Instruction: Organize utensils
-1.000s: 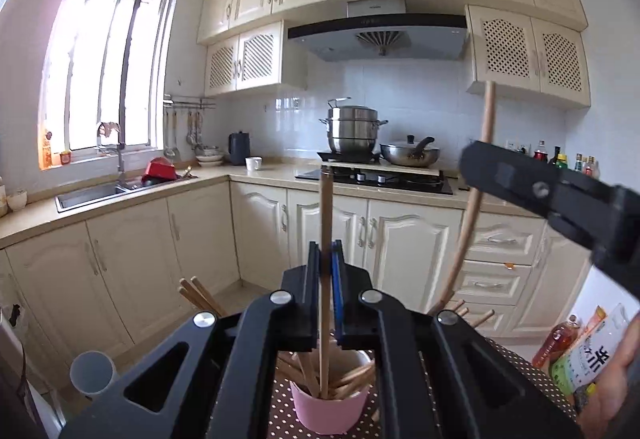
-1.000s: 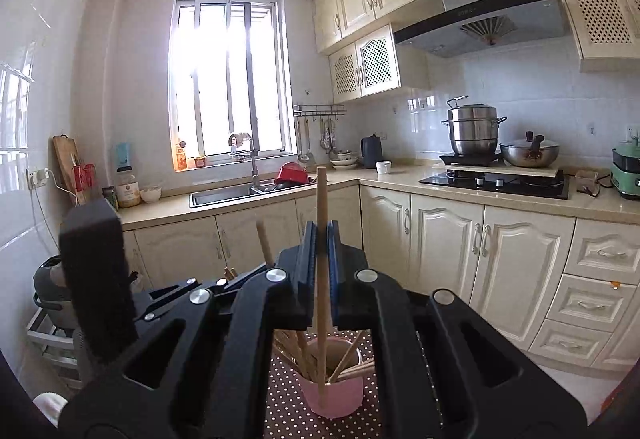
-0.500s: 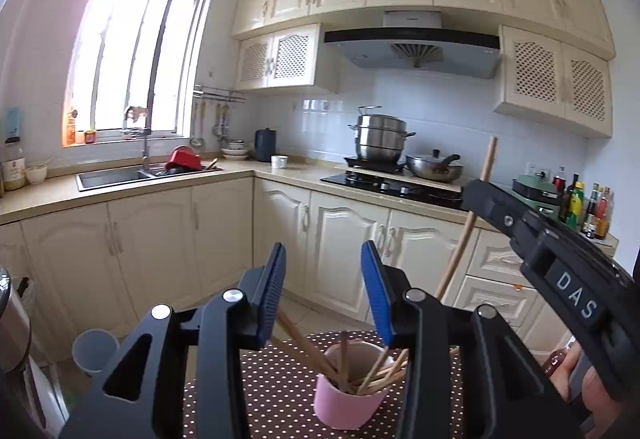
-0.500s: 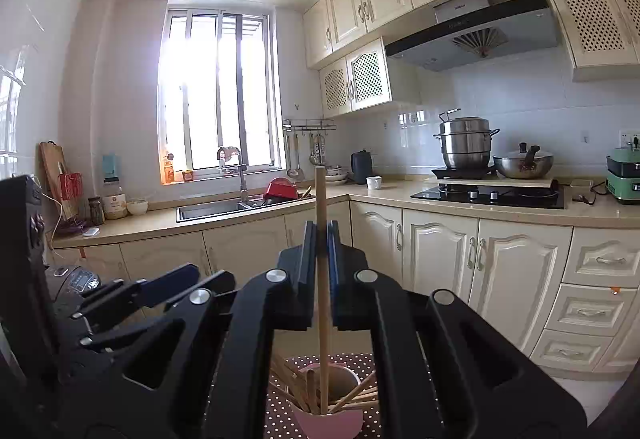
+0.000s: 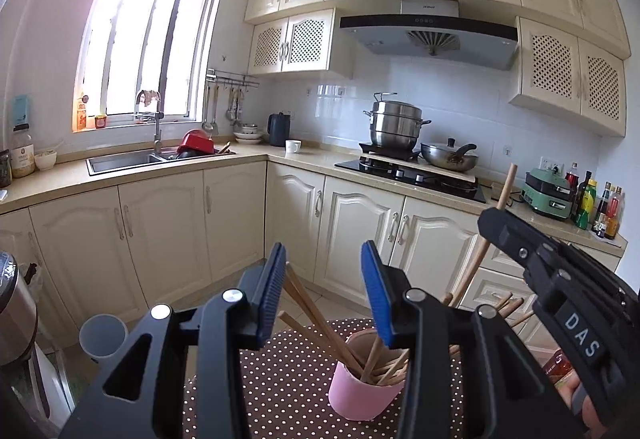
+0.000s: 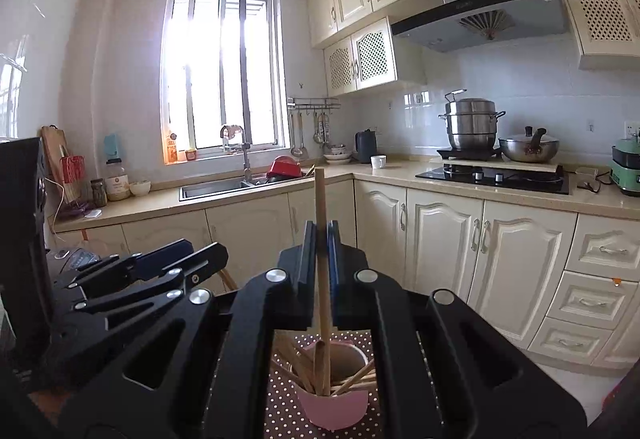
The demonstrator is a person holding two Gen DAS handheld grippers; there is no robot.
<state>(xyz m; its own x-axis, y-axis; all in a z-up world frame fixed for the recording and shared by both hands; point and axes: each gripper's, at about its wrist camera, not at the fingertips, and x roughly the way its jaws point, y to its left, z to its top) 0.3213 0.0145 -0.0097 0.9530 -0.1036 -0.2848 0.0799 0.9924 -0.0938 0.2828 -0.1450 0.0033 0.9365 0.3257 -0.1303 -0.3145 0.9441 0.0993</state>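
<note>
A pink cup (image 5: pixel 362 395) stands on a brown polka-dot cloth (image 5: pixel 288 379) and holds several wooden chopsticks (image 5: pixel 320 315). My left gripper (image 5: pixel 323 295) is open and empty, above and behind the cup. My right gripper (image 6: pixel 321 251) is shut on a wooden chopstick (image 6: pixel 322 279), held upright with its lower end inside the pink cup (image 6: pixel 334 409). The right gripper also shows at the right of the left wrist view (image 5: pixel 560 279), with the chopstick (image 5: pixel 502 195) poking up through it. The left gripper shows at the left of the right wrist view (image 6: pixel 160 263).
Cream kitchen cabinets (image 5: pixel 160 231) run behind the table. A sink (image 5: pixel 124 159) sits under the window, a stove (image 5: pixel 412 171) with a steel pot and a wok to the right. A grey cup (image 5: pixel 103 335) stands low left, bottles (image 5: pixel 592 207) at far right.
My left gripper opened and let its chopstick drop into the pink cup, then drew back and up. My right gripper kept its chopstick and lowered its end into the cup.
</note>
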